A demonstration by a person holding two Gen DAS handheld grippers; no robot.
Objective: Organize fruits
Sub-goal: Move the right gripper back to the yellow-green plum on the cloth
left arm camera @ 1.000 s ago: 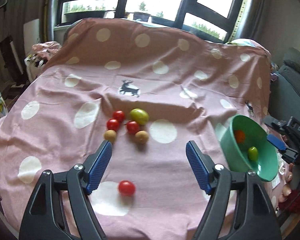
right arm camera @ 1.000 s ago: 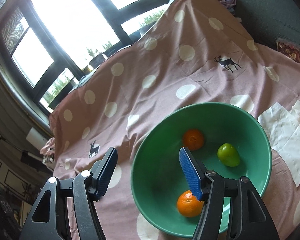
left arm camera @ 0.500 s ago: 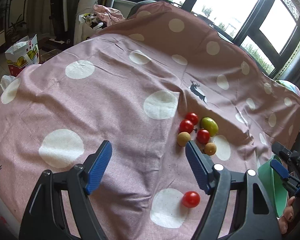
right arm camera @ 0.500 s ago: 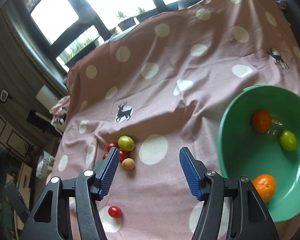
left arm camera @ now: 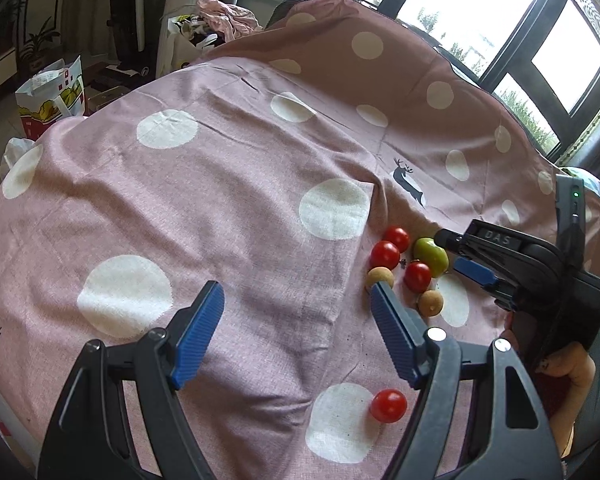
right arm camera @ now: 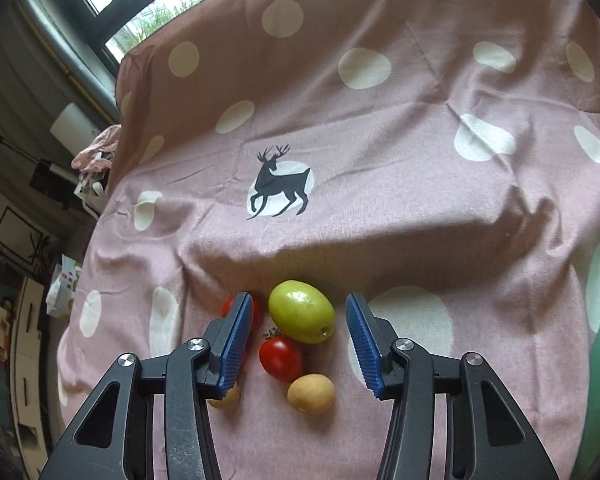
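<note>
Pink polka-dot cloth (right arm camera: 380,168) carries the oval green fruit (right arm camera: 302,317) at lower centre among red cherry tomatoes (right arm camera: 281,358), straddled untouched by the right gripper (right arm camera: 296,344), its jaws just narrowing; left gripper (left arm camera: 292,332) spread, empty; pick-up underway, next closing squarely on it.

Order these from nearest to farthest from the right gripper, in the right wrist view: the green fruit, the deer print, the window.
1. Green fruit: between the fingers of the right gripper, not yet gripped.
2. Deer print: beyond it, mid-cloth.
3. Window: farthest, upper left.
</note>
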